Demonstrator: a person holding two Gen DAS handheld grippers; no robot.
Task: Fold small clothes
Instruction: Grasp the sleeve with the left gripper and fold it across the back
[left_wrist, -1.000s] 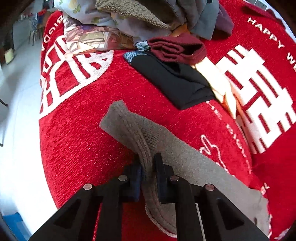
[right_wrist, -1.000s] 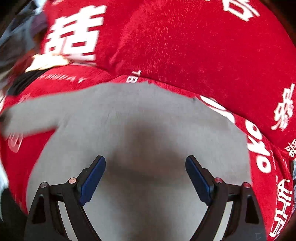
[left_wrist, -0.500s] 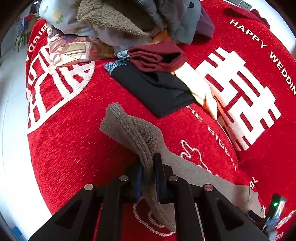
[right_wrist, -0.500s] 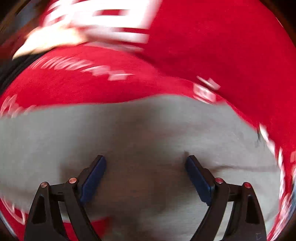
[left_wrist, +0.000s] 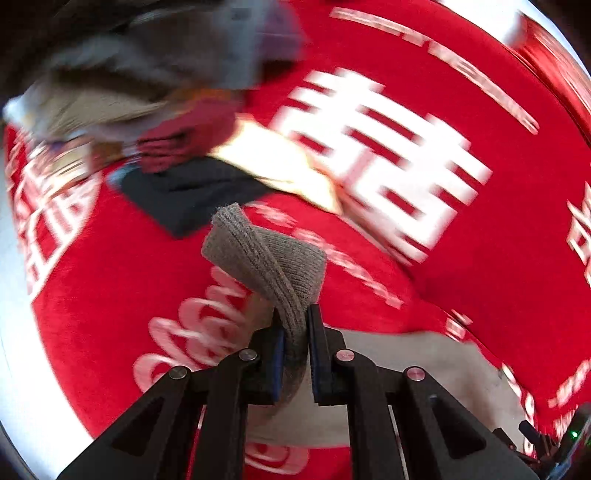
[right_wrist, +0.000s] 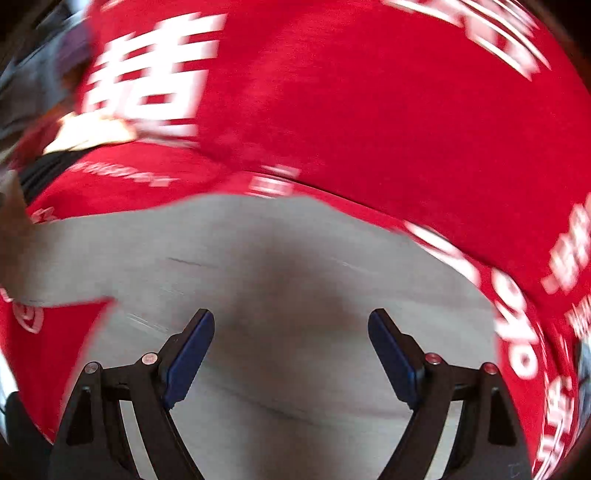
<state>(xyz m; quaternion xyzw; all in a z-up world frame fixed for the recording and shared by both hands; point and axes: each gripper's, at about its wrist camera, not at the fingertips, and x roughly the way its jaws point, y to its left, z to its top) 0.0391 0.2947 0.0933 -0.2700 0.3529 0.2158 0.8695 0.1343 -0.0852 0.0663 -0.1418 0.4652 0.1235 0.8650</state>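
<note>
Left claw (left_wrist: 295, 325) clenched on the cuff end of the grey sock (left_wrist: 266, 258), lifted above the red cloth (left_wrist: 92, 277). Sock's long axis trails toward lower right of frame, under the right claw (right_wrist: 291, 332), which hovers released over its flat body, nearer that free end.

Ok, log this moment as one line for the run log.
left hand-held gripper: shut on grey sock | right hand-held gripper: open over sock | surface: red blanket

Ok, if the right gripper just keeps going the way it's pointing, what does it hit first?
Probably the gray sock: the open right gripper points at its flat part, with the red blanket beyond. Depth is blurred.
</note>
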